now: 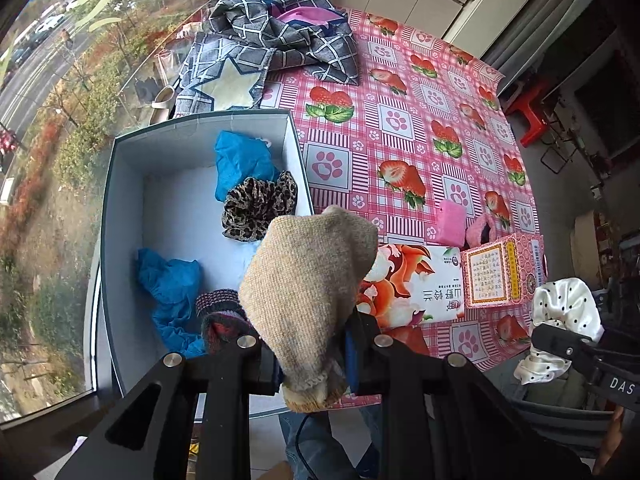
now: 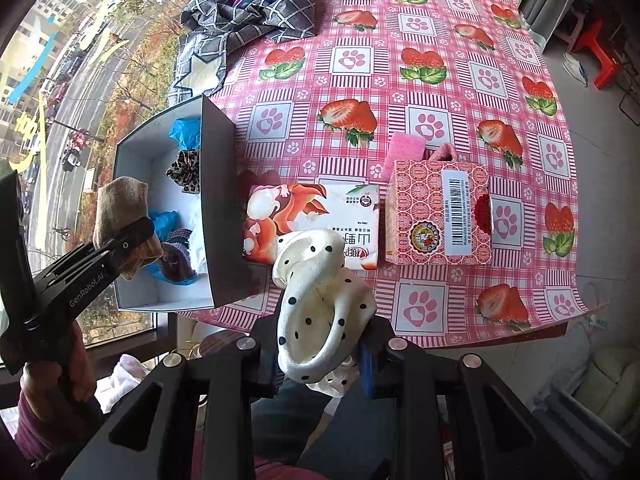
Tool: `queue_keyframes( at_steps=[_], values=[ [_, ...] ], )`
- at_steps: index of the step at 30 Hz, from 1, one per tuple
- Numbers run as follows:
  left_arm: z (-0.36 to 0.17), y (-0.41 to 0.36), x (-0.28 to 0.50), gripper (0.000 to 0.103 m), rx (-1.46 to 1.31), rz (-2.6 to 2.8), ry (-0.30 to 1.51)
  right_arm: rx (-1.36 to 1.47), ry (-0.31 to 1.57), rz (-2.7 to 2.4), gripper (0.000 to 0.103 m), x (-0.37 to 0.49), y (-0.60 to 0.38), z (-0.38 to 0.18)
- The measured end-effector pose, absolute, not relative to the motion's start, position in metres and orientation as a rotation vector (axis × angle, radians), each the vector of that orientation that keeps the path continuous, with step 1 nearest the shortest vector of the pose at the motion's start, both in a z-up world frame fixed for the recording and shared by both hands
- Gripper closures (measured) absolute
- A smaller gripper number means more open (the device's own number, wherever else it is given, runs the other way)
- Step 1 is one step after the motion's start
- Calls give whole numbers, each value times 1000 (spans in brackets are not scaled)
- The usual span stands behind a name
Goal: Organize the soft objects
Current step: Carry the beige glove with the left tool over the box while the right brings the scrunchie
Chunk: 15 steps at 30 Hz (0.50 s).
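Note:
My left gripper (image 1: 312,376) is shut on a tan knitted sock (image 1: 308,292) and holds it above the near right corner of the open white box (image 1: 128,216). The box holds blue cloths (image 1: 240,164), a leopard scrunchie (image 1: 256,208) and a striped knit piece (image 1: 220,316). My right gripper (image 2: 324,372) is shut on a white polka-dot scrunchie (image 2: 324,312), held above the table's near edge, right of the box (image 2: 218,216). The left gripper (image 2: 132,240) with the sock (image 2: 120,208) shows over the box in the right wrist view.
On the strawberry tablecloth (image 2: 440,80) lie a tissue pack (image 2: 304,216), a pink patterned carton (image 2: 436,216), a pink sponge (image 2: 404,152) and a pink fuzzy item (image 2: 446,154). A checked grey cloth (image 1: 276,40) is heaped at the far left. A window runs along the left.

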<state>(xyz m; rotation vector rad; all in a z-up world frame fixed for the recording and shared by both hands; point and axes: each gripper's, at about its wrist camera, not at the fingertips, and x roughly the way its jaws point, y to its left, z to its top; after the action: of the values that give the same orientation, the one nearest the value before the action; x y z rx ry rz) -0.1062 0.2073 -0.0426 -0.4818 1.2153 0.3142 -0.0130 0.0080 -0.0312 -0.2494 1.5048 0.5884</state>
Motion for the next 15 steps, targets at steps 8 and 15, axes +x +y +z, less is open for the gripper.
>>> queue_keyframes(
  at_steps=[8, 15],
  values=[
    [-47, 227, -123, 79, -538, 387, 1210, -301, 1518, 645, 74, -16, 35, -36],
    [-53, 247, -144, 79, -599, 468, 1206, -386, 1536, 726, 74, -24, 73, -43]
  ],
)
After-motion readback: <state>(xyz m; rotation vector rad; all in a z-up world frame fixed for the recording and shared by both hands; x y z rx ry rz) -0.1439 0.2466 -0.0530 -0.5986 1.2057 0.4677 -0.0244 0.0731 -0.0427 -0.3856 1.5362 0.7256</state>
